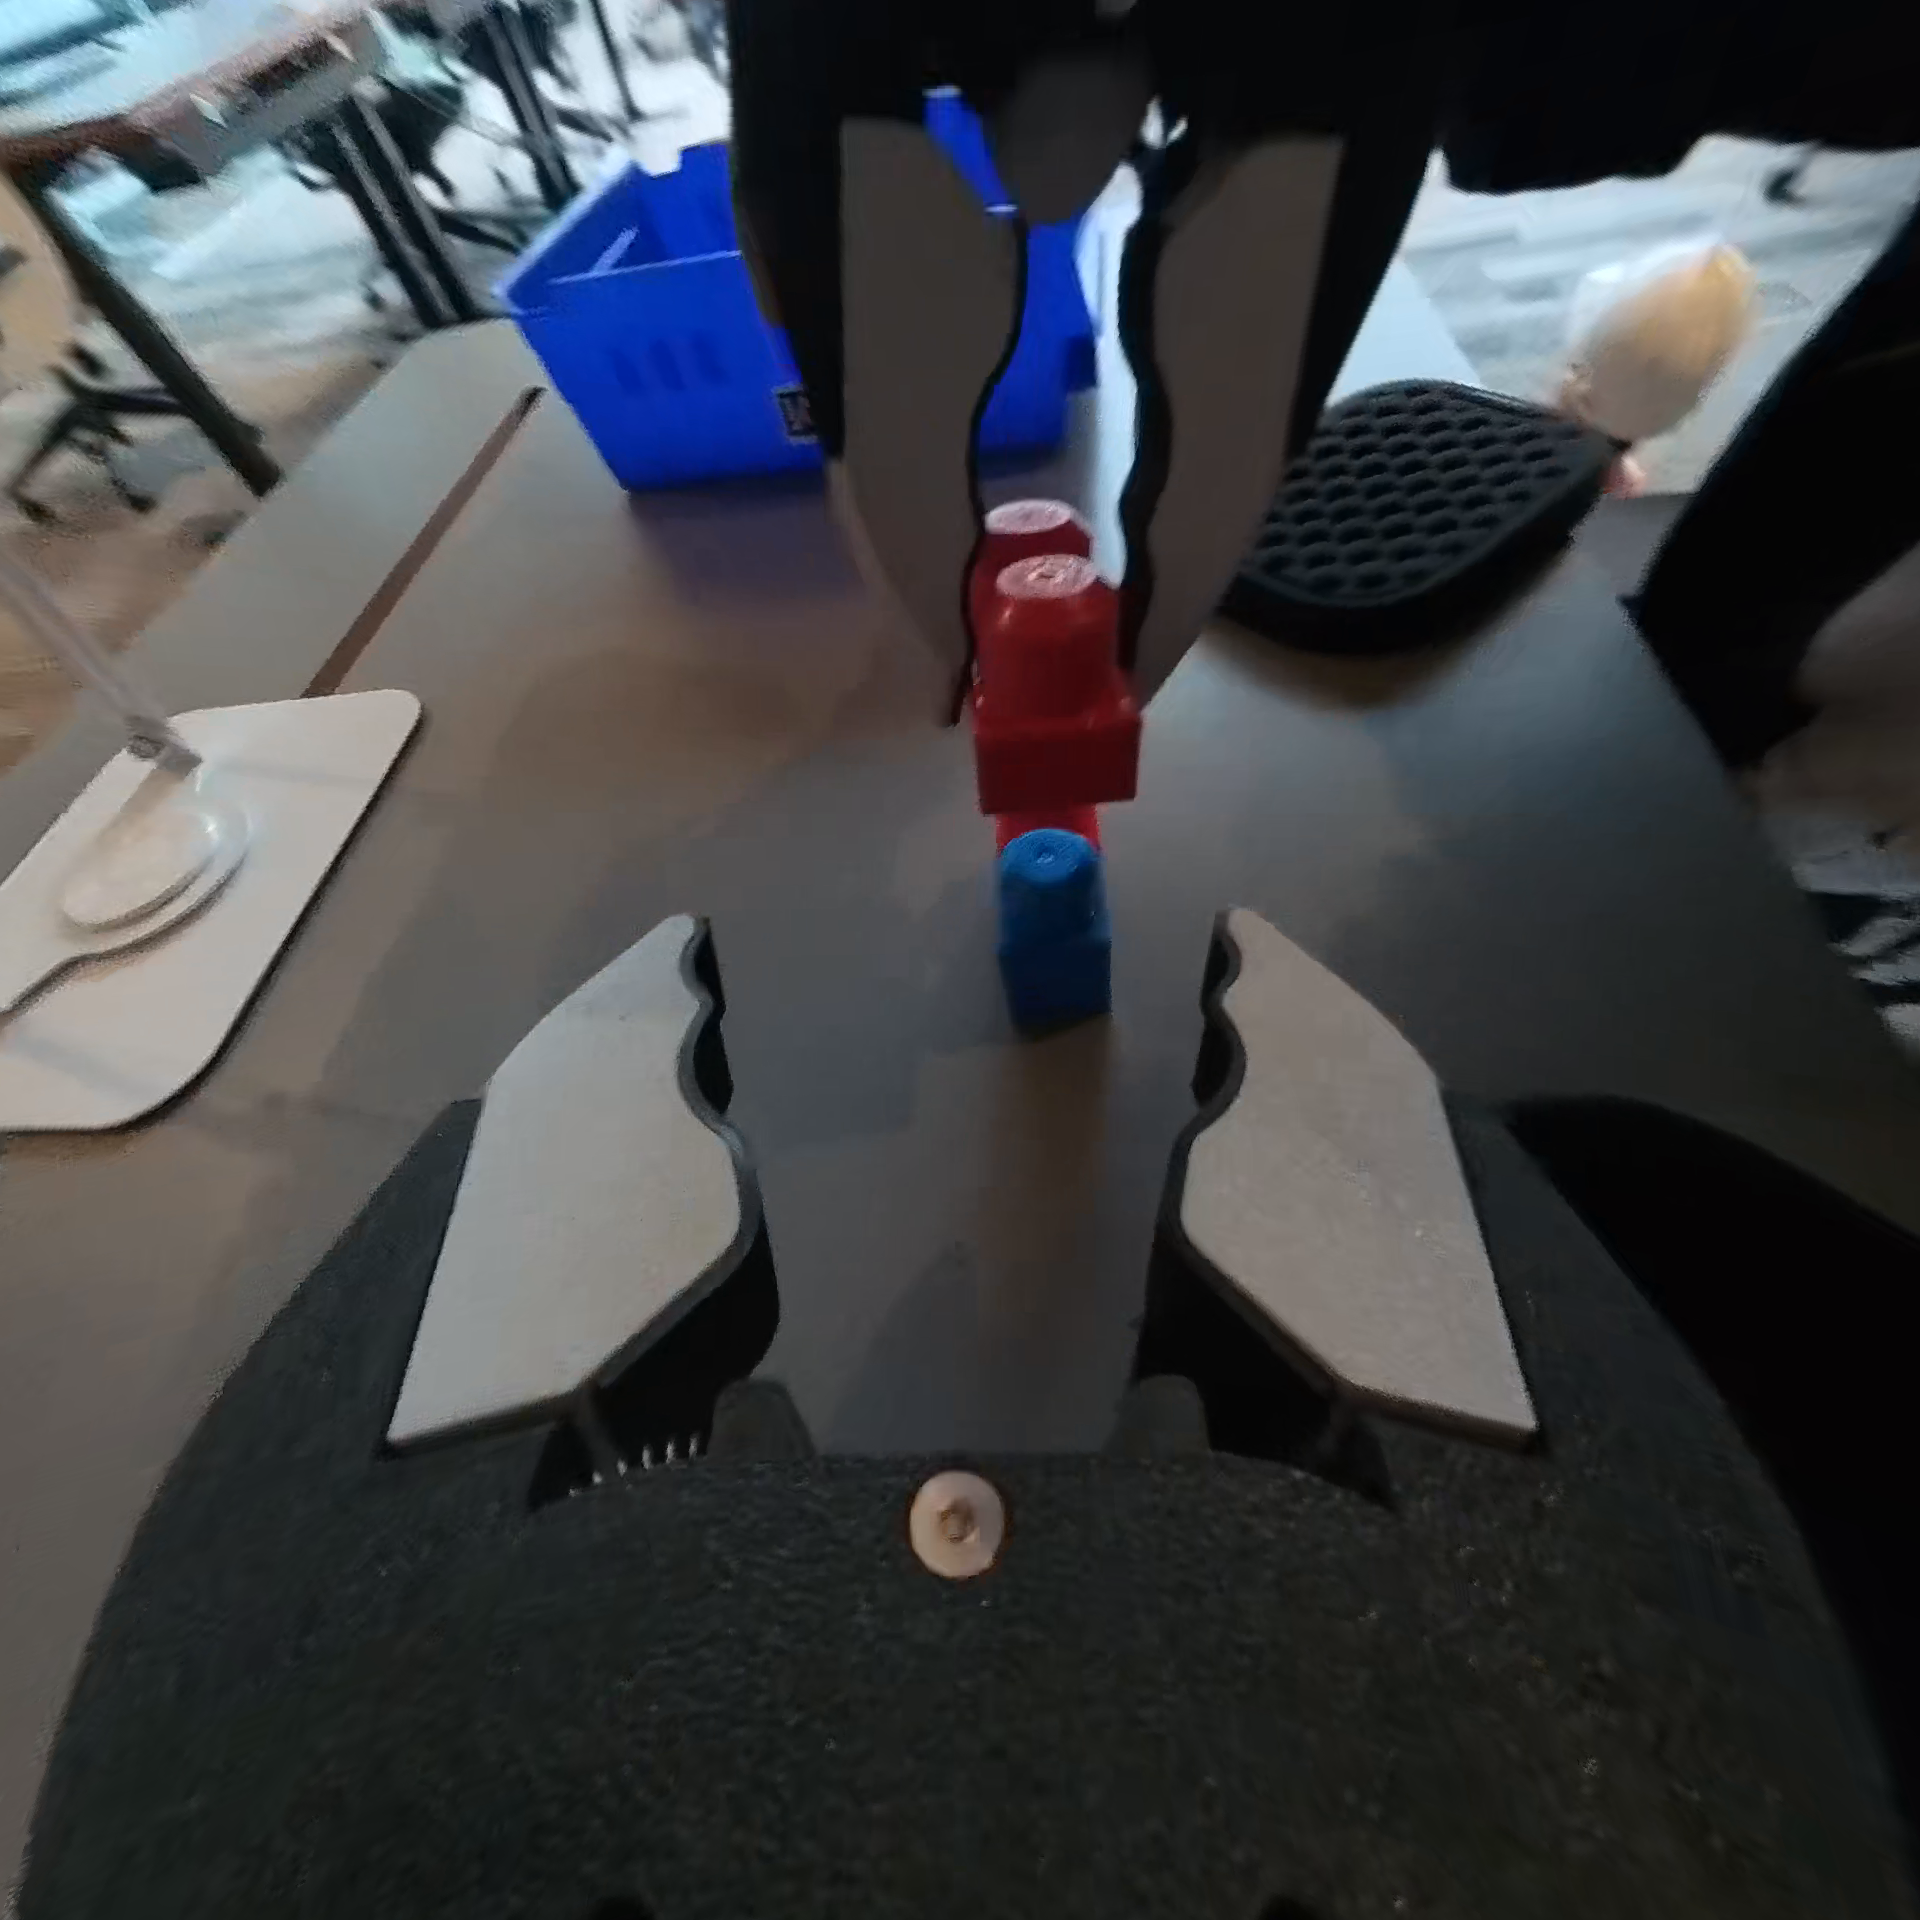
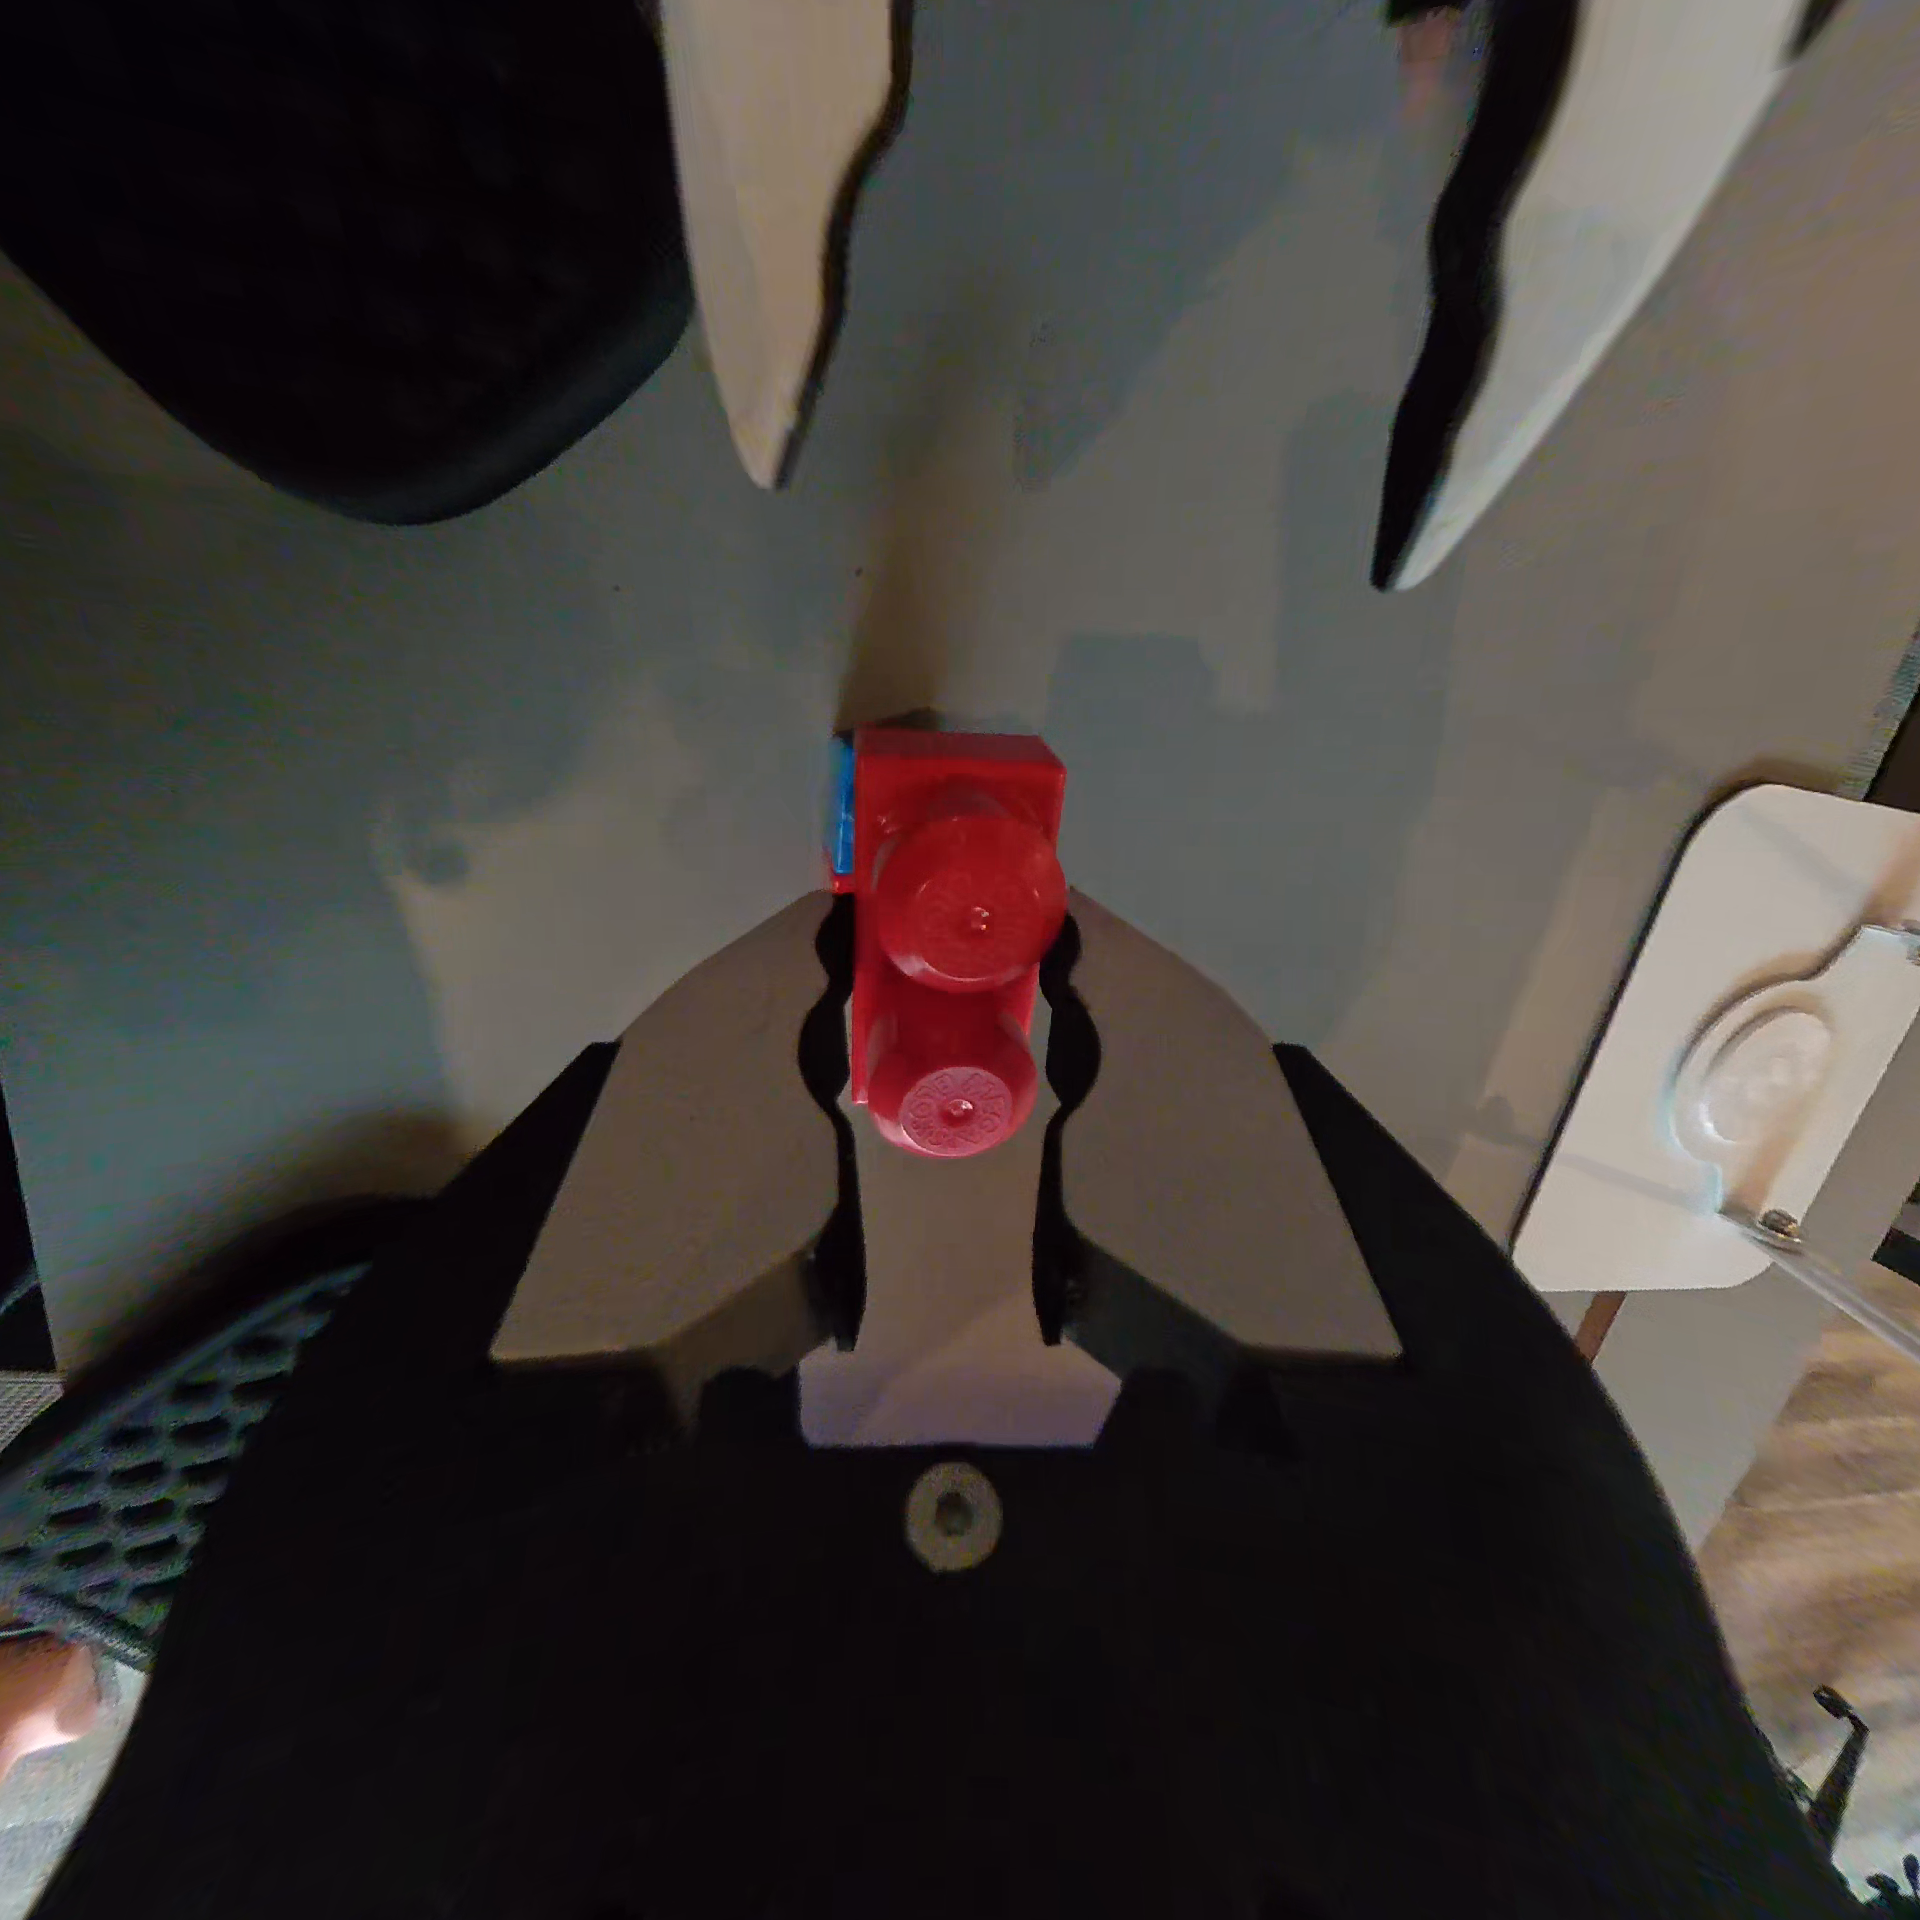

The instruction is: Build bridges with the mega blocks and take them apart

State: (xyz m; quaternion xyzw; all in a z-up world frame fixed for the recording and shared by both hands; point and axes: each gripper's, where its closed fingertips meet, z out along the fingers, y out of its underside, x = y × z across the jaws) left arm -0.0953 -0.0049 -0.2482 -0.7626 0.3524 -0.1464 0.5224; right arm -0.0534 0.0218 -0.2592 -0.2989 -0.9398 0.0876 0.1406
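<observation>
Here the left gripper (image 1: 961, 977) hovers low over the table (image 1: 623, 831), jaws spread wide and empty, likely ready to steady the base. Just ahead, toward the table's middle, stands a blue block (image 1: 1051, 935). Past it the right gripper (image 1: 1044, 675) reaches steeply down, jaws clamped on the red two-stud block (image 1: 1049, 686), apparently seating or lifting it. A blue bin (image 1: 665, 364) sits near the far edge.

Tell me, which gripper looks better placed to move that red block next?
Right. The right gripper already straddles the red block, while the left gripper hangs open, short of it.
</observation>
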